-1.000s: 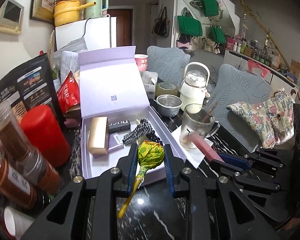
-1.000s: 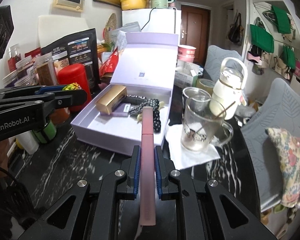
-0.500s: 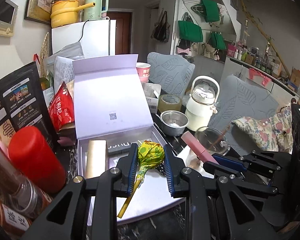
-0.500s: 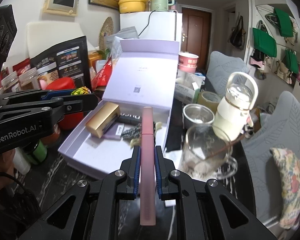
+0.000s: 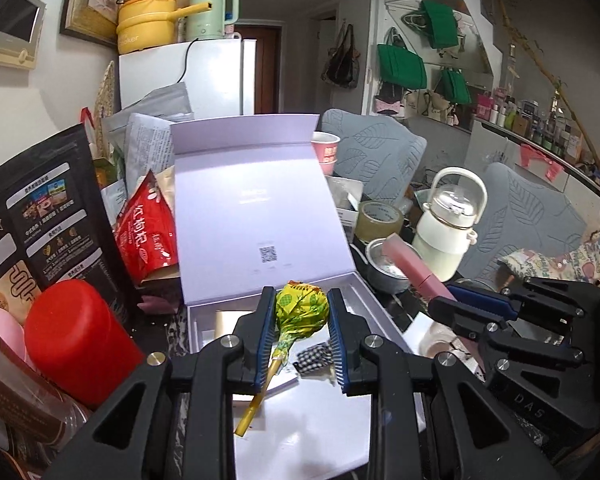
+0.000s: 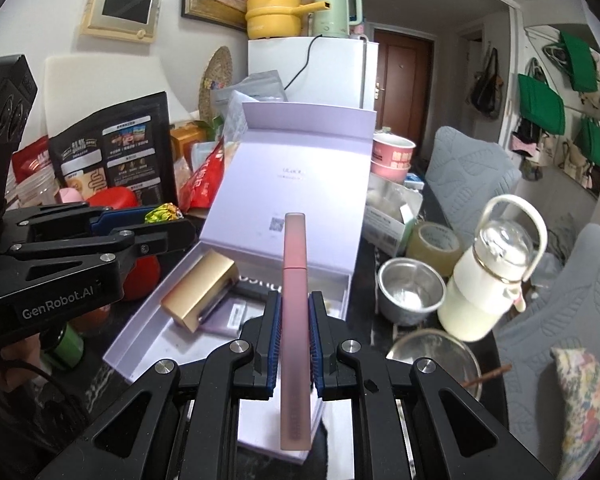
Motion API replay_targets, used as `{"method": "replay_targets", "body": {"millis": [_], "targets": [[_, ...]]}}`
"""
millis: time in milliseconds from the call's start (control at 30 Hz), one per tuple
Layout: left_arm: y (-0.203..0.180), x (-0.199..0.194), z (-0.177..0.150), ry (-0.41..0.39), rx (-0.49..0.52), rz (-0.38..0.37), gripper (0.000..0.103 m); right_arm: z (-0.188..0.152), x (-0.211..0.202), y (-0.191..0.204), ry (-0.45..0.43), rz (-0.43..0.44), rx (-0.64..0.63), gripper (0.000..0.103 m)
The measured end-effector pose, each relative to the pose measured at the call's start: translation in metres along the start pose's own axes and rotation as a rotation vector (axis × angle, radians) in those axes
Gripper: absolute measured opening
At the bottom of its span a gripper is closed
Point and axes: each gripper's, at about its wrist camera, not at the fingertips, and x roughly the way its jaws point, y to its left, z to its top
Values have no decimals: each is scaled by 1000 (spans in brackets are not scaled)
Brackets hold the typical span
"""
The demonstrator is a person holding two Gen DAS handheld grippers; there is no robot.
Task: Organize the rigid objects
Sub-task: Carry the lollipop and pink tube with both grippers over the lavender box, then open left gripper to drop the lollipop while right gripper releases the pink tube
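My left gripper (image 5: 300,312) is shut on a lollipop (image 5: 300,312) in a yellow-green wrapper, its yellow stick hanging down over the open lilac box (image 5: 364,292). My right gripper (image 6: 294,320) is shut on a long pink tube (image 6: 295,320) that points forward over the same box (image 6: 148,332). Inside the box lie a gold case (image 6: 198,292), a dark flat pack and a black-and-white checked cloth (image 5: 314,356). The box lid (image 6: 300,184) stands upright behind. In the right wrist view the left gripper (image 6: 180,220) shows at the left edge with the lollipop (image 6: 162,214).
A red canister (image 5: 76,336), spice jars and snack bags crowd the left. To the right of the box stand a steel bowl (image 6: 410,294), a tape roll (image 6: 436,246), a white bottle (image 6: 488,276) and a glass mug (image 6: 440,364) on a black marble table.
Both grippers have moved forward over the lilac box with their loads still held. The box, bowl and bottle now look closer; the mug has slid under the right gripper's view.
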Motion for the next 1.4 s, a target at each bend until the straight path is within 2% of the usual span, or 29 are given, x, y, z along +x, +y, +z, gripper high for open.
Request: {"method": "replay_targets", "body": {"millis": [133,333,567,867,1400], "targets": [[9,11,-3,29,-10,19,25,6,17,2,4,16,0,13],[15,37,-20,118,2,38,25,0,45,7,36,33,-7,13],[12,49,-30,162,9,12,25,-16,68,9,101,76,0,13],[-3,64,-45,228,47,-10,25,-35,77,9,147,78,12,13],[-12,87,-67,339,52,-24,25,-60,83,8,236,61,34,13]]}}
